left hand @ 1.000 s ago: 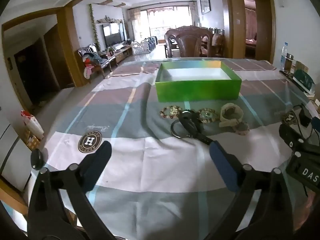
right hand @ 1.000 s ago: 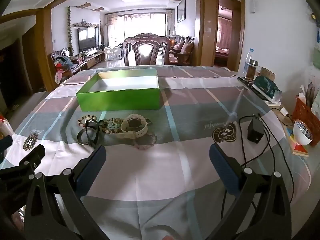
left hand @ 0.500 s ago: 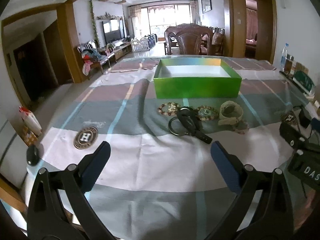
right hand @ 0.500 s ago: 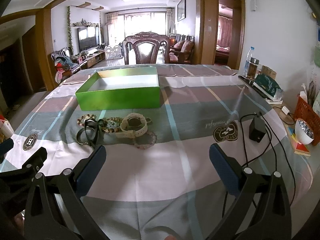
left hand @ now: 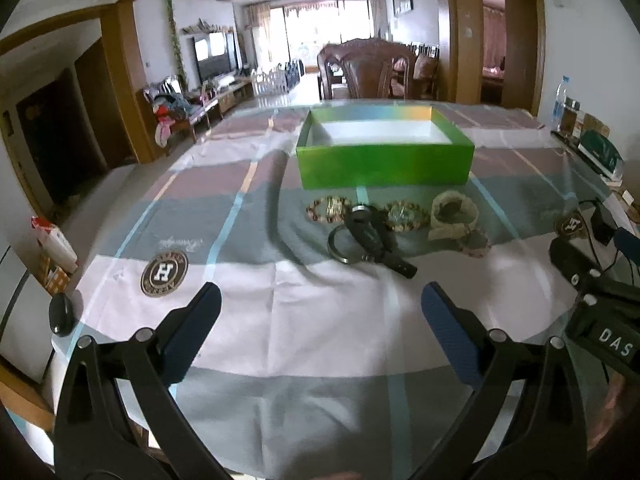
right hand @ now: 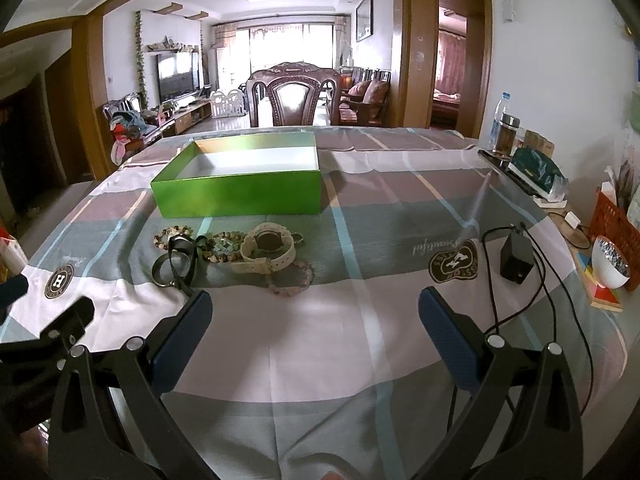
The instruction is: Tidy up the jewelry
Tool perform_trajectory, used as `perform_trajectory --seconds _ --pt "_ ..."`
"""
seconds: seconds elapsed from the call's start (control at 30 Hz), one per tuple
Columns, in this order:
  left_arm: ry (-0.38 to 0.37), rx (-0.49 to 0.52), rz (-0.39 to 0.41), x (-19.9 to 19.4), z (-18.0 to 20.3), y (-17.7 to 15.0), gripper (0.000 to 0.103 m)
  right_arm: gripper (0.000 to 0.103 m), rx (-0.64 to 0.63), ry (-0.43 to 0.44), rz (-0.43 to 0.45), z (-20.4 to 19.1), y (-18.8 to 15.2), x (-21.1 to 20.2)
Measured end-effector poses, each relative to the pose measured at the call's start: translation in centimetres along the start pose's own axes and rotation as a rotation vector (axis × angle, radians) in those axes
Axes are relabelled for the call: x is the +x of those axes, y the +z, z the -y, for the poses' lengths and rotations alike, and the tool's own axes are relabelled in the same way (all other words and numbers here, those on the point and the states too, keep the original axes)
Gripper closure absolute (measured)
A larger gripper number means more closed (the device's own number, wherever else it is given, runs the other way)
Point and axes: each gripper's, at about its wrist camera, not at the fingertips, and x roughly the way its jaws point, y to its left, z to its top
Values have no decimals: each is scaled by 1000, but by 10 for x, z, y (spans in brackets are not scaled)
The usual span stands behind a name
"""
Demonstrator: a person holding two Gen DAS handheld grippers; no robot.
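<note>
Your left gripper (left hand: 320, 312) hangs spread wide over the checked tablecloth (left hand: 320, 340) with nothing between its blue pads, and your right gripper (right hand: 316, 316) is just as wide and just as empty. No piece is lifted yet, so the step in hand looks like a first pick.

Working left to right in the right wrist view, the jewelry lies in a row at about 11 o'clock from your right gripper, just in front of the open green cardboard box (right hand: 240, 196): a beaded bracelet of pale and dark stones (right hand: 166, 236), a black strap watch (right hand: 182, 254) lying over a thin metal bangle (right hand: 162, 274), a second mottled bead bracelet (right hand: 224, 246), a cream plastic strap watch (right hand: 266, 252) and a pink bead bracelet (right hand: 294, 280). Several touch or overlap, so take an outer piece first. Come down steeply, set one pad inside a loop and one outside, and close gently so beads do not roll. Lift clear of the box wall before you let go.

For writing, a round badge with a bold "H" (left hand: 164, 272) is printed on the cloth at 10 o'clock from your left gripper. At 2 o'clock from the right gripper a shield emblem (right hand: 454, 262) sits under script that seems to read "Beautiful", upside down to you. The right gripper's body, seen at 3 o'clock in the left view, shows the letters "DAS" (left hand: 616, 342)
</note>
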Motion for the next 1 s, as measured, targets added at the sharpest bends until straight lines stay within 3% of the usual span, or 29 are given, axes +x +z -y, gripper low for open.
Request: perform_trajectory --seconds 0.17,0.27,0.73,0.93,1.0 --pt "-17 19 -19 7 2 -2 4 2 1 -1 -1 1 -1 1" --pt "-28 53 21 2 9 -5 4 2 -1 7 -4 1 -1 3" --pt "1 -13 112 -15 1 1 4 2 -11 10 -1 -3 -2 2" --pt "-7 -43 106 -13 -1 2 4 2 61 100 -9 5 -4 8" --pt "-5 -42 96 -11 0 0 4 2 52 143 -53 3 -5 15"
